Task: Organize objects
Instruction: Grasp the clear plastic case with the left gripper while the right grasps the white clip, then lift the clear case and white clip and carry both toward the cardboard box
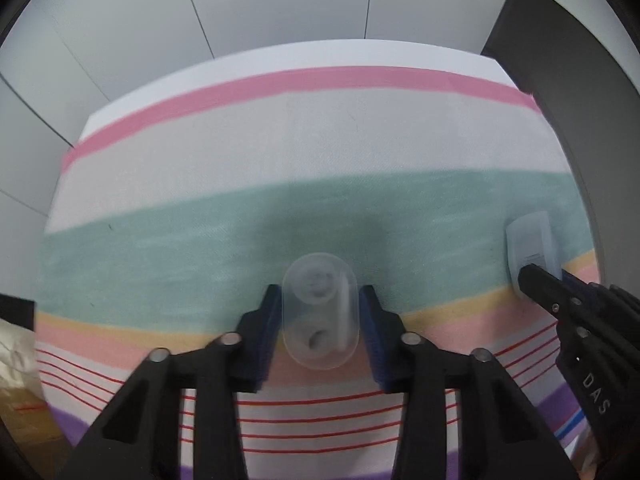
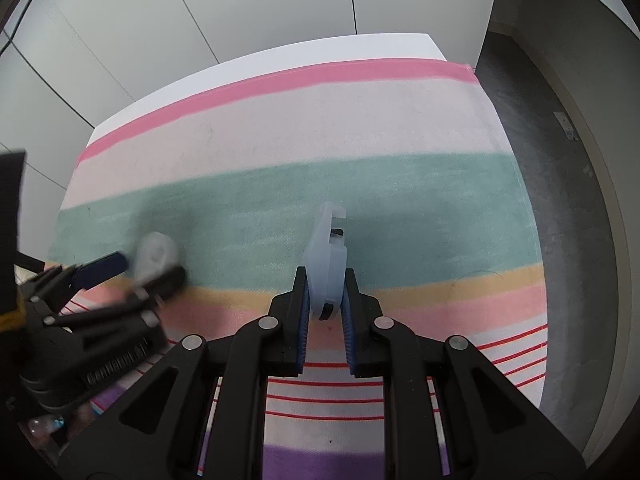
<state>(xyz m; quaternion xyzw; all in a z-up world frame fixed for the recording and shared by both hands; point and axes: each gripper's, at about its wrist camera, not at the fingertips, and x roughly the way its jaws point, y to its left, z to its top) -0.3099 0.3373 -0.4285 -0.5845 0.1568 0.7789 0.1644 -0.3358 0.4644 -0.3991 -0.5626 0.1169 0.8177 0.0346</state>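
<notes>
Jaws of both grippers pinch translucent pieces near the surface's middle, the left gripper (image 1: pixel 319 322) an oval case (image 1: pixel 319 312), the right gripper (image 2: pixel 325 300) a clip-like piece (image 2: pixel 326 256), so sorting looks barely begun.

My table (image 2: pixel 404 46) is white and almost wholly covered by a striped cloth (image 2: pixel 320 128) with pink, cream, teal, yellow, thin red and purple bands. Only a bare white strip shows along the far edge.

Both claws point steeply down, left claw (image 1: pixel 319 320) and right claw (image 2: pixel 325 300) each clamped.
</notes>
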